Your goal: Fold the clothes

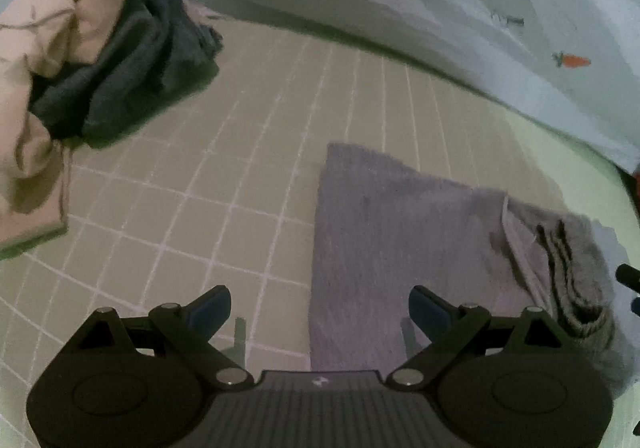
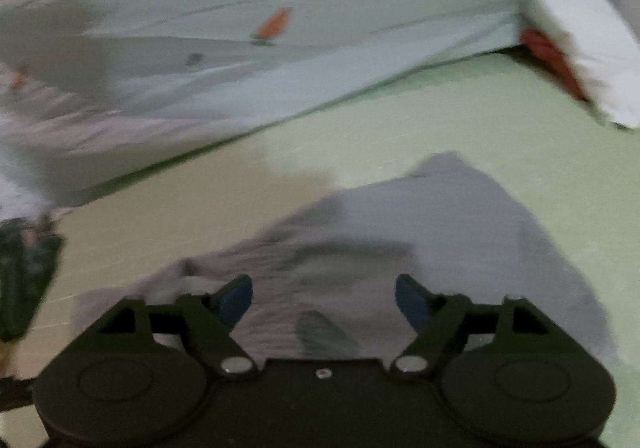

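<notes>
A grey towel [image 1: 396, 244] lies folded on the green grid mat [image 1: 224, 151], its right part bunched into folds. My left gripper [image 1: 320, 312] is open and empty, hovering over the towel's left edge. The same grey towel [image 2: 420, 232] shows in the blurred right wrist view, spread under my right gripper [image 2: 324, 300], which is open and empty just above it. A pile of a beige cloth [image 1: 44, 59] and a dark grey cloth [image 1: 132, 59] lies at the mat's far left.
A pale blue sheet with small carrot prints [image 1: 440, 7] drapes along the far side of the mat; it also shows in the right wrist view [image 2: 280, 59]. A white and red folded item [image 2: 576, 51] sits at the far right. A dark object [image 2: 24, 276] is at the left edge.
</notes>
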### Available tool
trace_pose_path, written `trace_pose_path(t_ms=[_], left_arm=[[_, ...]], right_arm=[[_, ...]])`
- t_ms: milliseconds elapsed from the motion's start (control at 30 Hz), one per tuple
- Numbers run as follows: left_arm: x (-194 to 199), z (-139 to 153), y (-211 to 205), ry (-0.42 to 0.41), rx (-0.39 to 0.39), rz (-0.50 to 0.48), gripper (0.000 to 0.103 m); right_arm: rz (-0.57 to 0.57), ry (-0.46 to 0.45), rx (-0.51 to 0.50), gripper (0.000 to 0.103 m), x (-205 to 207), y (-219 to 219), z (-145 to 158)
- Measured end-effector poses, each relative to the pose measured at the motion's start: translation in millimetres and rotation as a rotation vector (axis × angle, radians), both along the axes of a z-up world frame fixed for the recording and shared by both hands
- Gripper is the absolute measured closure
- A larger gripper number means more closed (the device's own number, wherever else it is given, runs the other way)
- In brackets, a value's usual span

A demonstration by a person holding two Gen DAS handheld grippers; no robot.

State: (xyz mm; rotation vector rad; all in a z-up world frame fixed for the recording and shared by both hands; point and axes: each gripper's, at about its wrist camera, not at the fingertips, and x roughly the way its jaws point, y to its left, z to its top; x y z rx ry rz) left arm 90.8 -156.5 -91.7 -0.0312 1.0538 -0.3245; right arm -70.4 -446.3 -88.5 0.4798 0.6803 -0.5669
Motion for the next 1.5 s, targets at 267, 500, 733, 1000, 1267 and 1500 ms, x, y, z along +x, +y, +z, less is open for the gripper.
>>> trace_pose_path(t_ms=[267, 500, 733, 1000, 1267, 1500], left_arm=[[5, -18, -16, 0.067, 0.036, -0.046, 0.009], [5, -21, -27, 0.052, 0.076, -0.102, 0.026], [4, -18, -37, 0.038, 0.068, -0.146, 0.078], [3, 4, -40, 0.011, -0.017, -0.114, 0.093], [-21, 50, -89, -0.079, -0.139, -0.144, 0.093], [-44, 78, -166, -0.122, -0.228, -0.18, 0.094]], right_arm=[[-0.078, 0.074, -0.021, 0.015, -14, -6, -7], [-0.124, 0.129, -0.028, 0.014, -23, -10, -13], [-0.146, 0.119, -0.005, 0.014, -29, -14, -17], [-0.187, 0.1, -0.007, 0.014, -53, -17, -12], [-0.201, 0.134, -0.009, 0.014, -85, -44, -7], [-0.176, 0.172, -0.041, 0.014, -115, -85, -2]])
